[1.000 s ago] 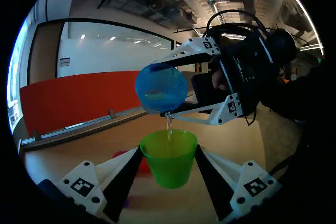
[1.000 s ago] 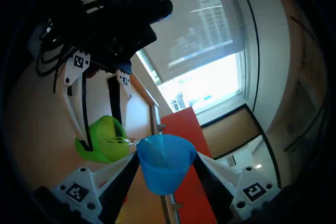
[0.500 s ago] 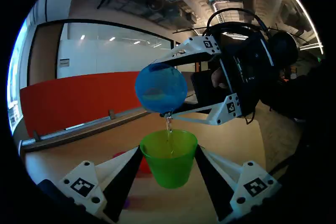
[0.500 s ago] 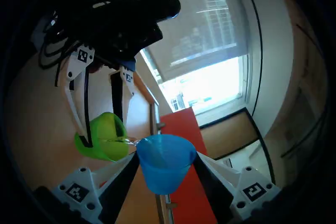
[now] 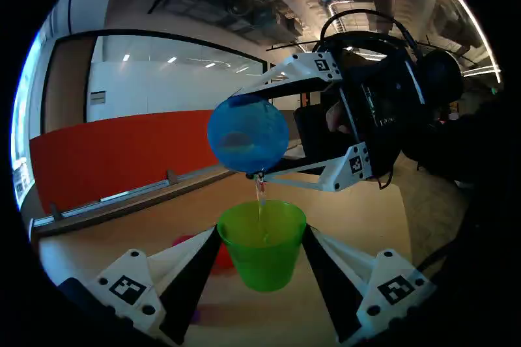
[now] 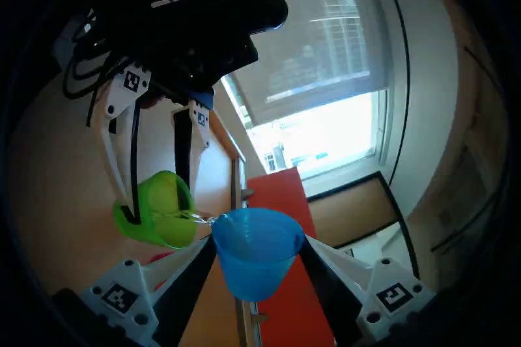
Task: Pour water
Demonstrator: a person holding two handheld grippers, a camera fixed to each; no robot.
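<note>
In the left gripper view my left gripper (image 5: 262,252) is shut on a green cup (image 5: 262,243), held upright above the wooden table (image 5: 365,217). Just above it my right gripper (image 5: 251,135) is shut on a blue cup (image 5: 247,133), tipped far over, and a thin stream of water (image 5: 260,194) falls from its rim into the green cup. In the right gripper view the blue cup (image 6: 255,252) sits between my right gripper (image 6: 255,256) fingers, its rim beside the green cup (image 6: 156,211) held by the left gripper (image 6: 159,200).
A red object (image 5: 185,240) lies on the table behind the green cup. An orange wall panel (image 5: 117,152) and a rail run along the table's far edge. A hand (image 5: 335,116) holds the right gripper. A bright window (image 6: 319,132) lies beyond.
The blue cup has tipped a little further and risen slightly. Less water shows inside it, and the stream still runs into the green cup. The left gripper has stayed put.
</note>
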